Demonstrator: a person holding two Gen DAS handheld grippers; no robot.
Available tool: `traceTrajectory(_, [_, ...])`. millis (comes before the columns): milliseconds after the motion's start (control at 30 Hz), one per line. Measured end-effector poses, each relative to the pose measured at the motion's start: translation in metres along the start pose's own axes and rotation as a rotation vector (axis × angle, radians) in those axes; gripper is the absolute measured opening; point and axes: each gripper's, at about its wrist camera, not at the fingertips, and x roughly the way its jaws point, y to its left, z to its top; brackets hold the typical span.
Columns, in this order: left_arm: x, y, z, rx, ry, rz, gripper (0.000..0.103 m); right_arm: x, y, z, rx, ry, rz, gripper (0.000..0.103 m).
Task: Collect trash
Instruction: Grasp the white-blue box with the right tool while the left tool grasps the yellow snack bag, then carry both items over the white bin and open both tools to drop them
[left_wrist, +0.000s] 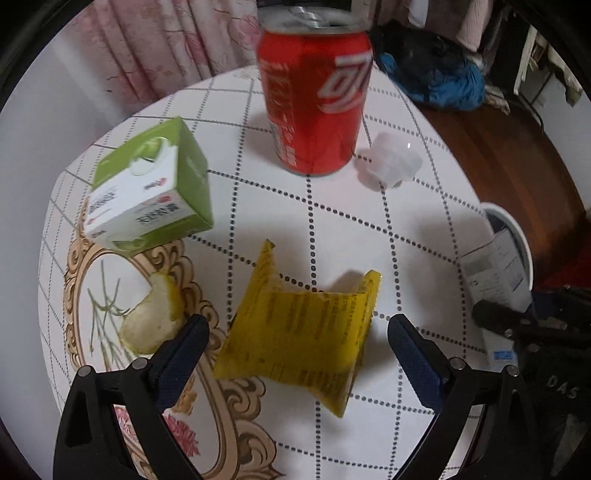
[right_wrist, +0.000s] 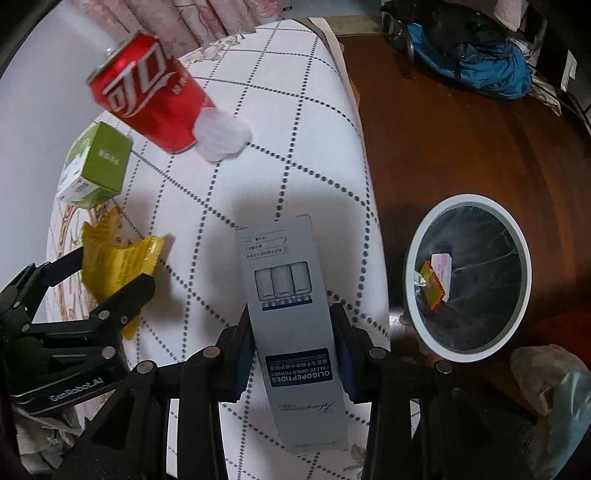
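While the right gripper (right_wrist: 293, 332) squeezes the grey box (right_wrist: 291, 314), the left gripper (left_wrist: 297, 332) gapes wide around the yellow wrapper (left_wrist: 306, 332), red can (left_wrist: 314, 99) at 12 o'clock.

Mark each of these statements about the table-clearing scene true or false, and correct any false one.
1. The right gripper is clamped on a tall grey cardboard box. True.
2. The left gripper is shut on the crumpled yellow plastic wrapper. False: its fingers stand open on either side of the wrapper.
3. The red aluminium drinks can lies on its side. False: it stands upright.
4. The white-rimmed round bin beside the table already holds some packaging. True.
5. A green and white carton sits on the table. True.
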Motion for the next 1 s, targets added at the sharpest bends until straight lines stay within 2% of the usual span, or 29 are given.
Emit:
traceTrajectory(100, [0.010,0.000,-0.002,0.004,0.011,0.004,0.097,0.000,0.001,0.002,-0.008,-0.007,-0.010,0.040])
traceTrajectory(133, [0.010,-0.003,-0.003,0.001,0.010,0.003,0.087,0.000,0.001,0.002,-0.009,-0.006,-0.011,0.040])
traceTrajectory(167, [0.011,-0.003,-0.004,-0.002,0.012,0.005,0.082,0.000,0.001,0.002,-0.012,-0.006,-0.014,0.040])
traceTrajectory(267, [0.011,-0.003,-0.006,-0.015,-0.005,0.021,0.076,0.000,0.002,0.003,-0.019,-0.006,-0.020,0.040])
traceTrajectory(333, [0.012,-0.004,-0.008,-0.023,-0.019,0.029,0.068,-0.001,0.003,0.003,-0.023,-0.007,-0.026,0.040])
traceTrajectory(400, [0.010,-0.004,-0.009,-0.033,-0.026,0.022,0.066,0.000,0.005,0.002,-0.025,-0.009,-0.031,0.040])
traceTrajectory(633, [0.009,-0.002,-0.010,-0.042,-0.042,0.041,0.063,-0.003,0.007,-0.001,-0.027,-0.017,-0.039,0.040])
traceTrajectory(1000, [-0.025,0.013,-0.028,-0.092,-0.123,0.093,0.062,-0.024,0.014,-0.009,-0.048,-0.075,-0.031,0.039])
